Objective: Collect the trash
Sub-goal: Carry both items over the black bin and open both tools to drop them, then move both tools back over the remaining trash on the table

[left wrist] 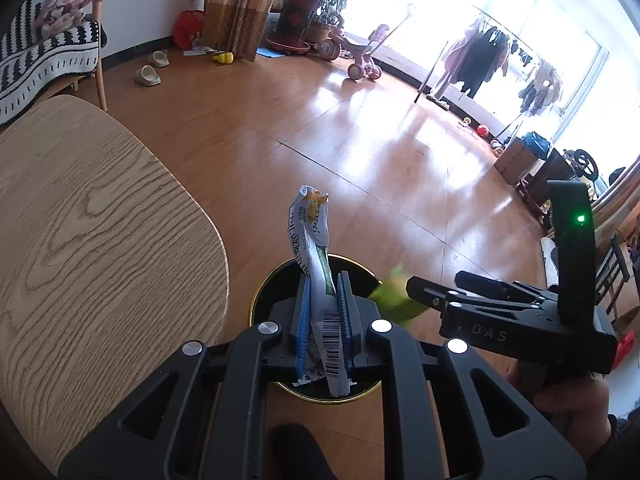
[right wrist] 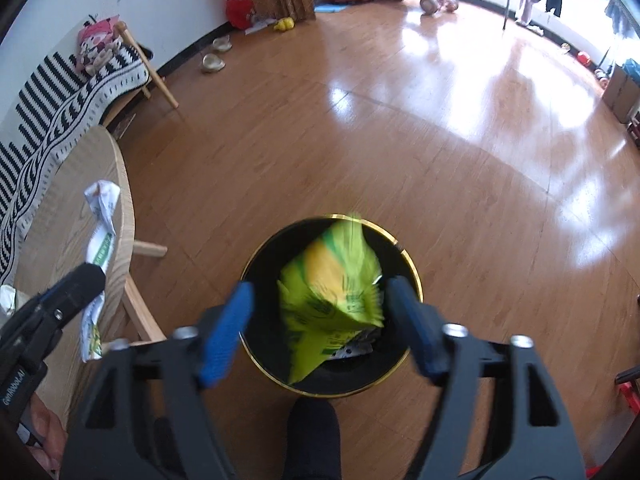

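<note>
My left gripper (left wrist: pixel 324 276) is shut on a crumpled white wrapper (left wrist: pixel 316 232) with a barcode, which sticks up out of the pads over the black, gold-rimmed bin (left wrist: pixel 260 296). In the right wrist view that wrapper (right wrist: pixel 102 216) shows at the left beside the left gripper (right wrist: pixel 90 276). My right gripper (right wrist: pixel 320 288) stands open above the bin (right wrist: pixel 408 256). A green and yellow bag (right wrist: pixel 336 292) is blurred between its blue pads, touching neither, over the bin's mouth. The left wrist view shows the green bag (left wrist: pixel 394 296) just off the right gripper (left wrist: pixel 436 280).
A round wooden table (left wrist: pixel 80 220) stands left of the bin. A dark-socked foot (right wrist: pixel 312 432) is at the bin's near side. A bench with a striped blanket (right wrist: pixel 60 112), slippers (left wrist: pixel 148 76), a tricycle (left wrist: pixel 360 56) and a clothes rack (left wrist: pixel 480 56) lie farther off across the wood floor.
</note>
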Motion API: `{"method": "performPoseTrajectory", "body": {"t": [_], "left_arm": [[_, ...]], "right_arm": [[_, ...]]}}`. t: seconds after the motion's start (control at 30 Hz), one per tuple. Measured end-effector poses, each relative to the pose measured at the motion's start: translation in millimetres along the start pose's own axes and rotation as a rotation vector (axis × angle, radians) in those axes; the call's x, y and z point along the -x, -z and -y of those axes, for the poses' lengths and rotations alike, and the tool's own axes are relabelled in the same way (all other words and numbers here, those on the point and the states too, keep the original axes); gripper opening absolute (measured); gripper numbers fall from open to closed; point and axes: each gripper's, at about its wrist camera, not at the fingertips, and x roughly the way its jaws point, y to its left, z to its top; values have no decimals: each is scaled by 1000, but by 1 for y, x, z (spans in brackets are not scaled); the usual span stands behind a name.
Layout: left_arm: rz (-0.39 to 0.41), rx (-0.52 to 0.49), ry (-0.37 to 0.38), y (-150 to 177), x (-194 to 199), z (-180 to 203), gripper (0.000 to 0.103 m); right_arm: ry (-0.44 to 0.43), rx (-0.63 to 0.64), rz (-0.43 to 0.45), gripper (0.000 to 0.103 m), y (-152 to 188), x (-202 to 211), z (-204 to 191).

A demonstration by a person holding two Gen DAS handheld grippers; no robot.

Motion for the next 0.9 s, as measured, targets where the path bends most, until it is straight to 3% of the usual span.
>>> {"method": "performPoseTrajectory", "body": {"t": [0.4,0.47,0.5,0.53,0.8,0.9], "left_arm": [[-8,0,91,-2,-11,2,13],[-13,-7,101,-2,-15,5,24],[-16,-8,95,-3,-17,7,50],[-11,-3,88,-3,-17,7,69],[10,48,60,-7,-8,-6,72],[15,77,4,-9,1,-18,83]], "right_arm": [[35,-96,57,83,-3,15,18],[41,-121,76,83,-4,19,23],[40,-128,82,83,-4,20,26],[39,-134,85,83,-4,22,27],[27,-93,70,83,-3,18,13],[14,-71,73,83,-4,20,2]]}}
